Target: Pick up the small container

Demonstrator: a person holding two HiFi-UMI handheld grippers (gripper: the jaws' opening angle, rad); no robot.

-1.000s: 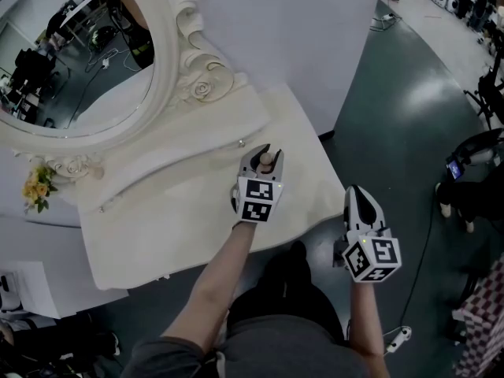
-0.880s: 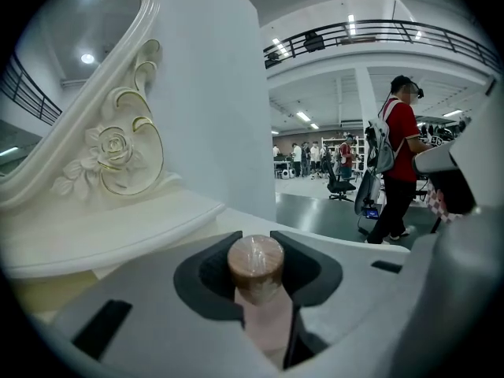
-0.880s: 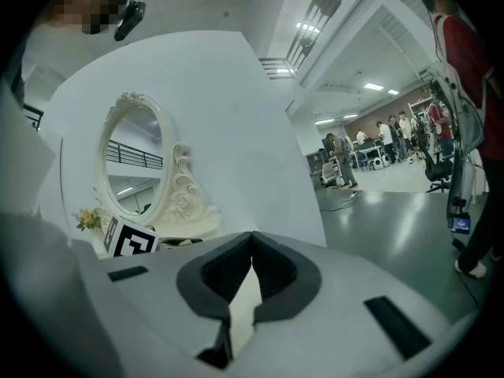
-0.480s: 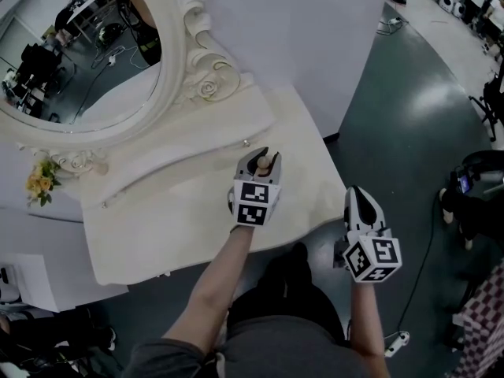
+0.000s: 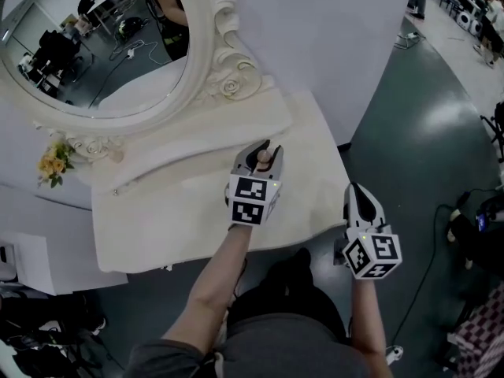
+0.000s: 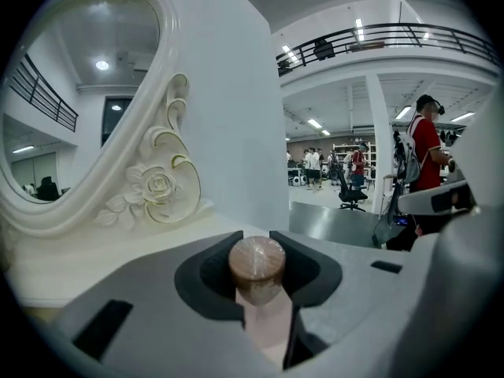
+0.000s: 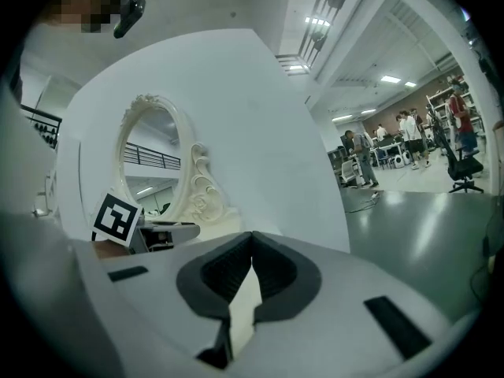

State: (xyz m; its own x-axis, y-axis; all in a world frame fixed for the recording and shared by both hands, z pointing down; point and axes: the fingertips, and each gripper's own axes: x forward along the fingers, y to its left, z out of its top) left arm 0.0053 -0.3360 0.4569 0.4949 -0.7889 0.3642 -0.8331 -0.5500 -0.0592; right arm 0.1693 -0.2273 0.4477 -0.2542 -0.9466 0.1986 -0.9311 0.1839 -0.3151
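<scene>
The small container (image 5: 266,158) has a pale pink body and a round brown lid (image 6: 257,260). My left gripper (image 5: 264,153) is shut on it, the dark pads pressing both sides just below the lid. It hangs over the right part of the cream vanity table (image 5: 165,219). In the left gripper view the left gripper (image 6: 257,272) points towards the mirror's carved rose frame (image 6: 157,187). My right gripper (image 5: 357,196) is off the table's right edge, over the floor; in the right gripper view the right gripper (image 7: 251,268) has its jaws together with nothing in them.
A large oval mirror (image 5: 102,46) in an ornate white frame stands at the back of the table against a white wall (image 5: 331,46). Yellow flowers (image 5: 52,164) sit at the far left. Grey floor (image 5: 425,156) lies to the right, with people and chairs far off.
My left gripper has risen a little above the tabletop with the container in it. The right gripper has hardly shifted.
</scene>
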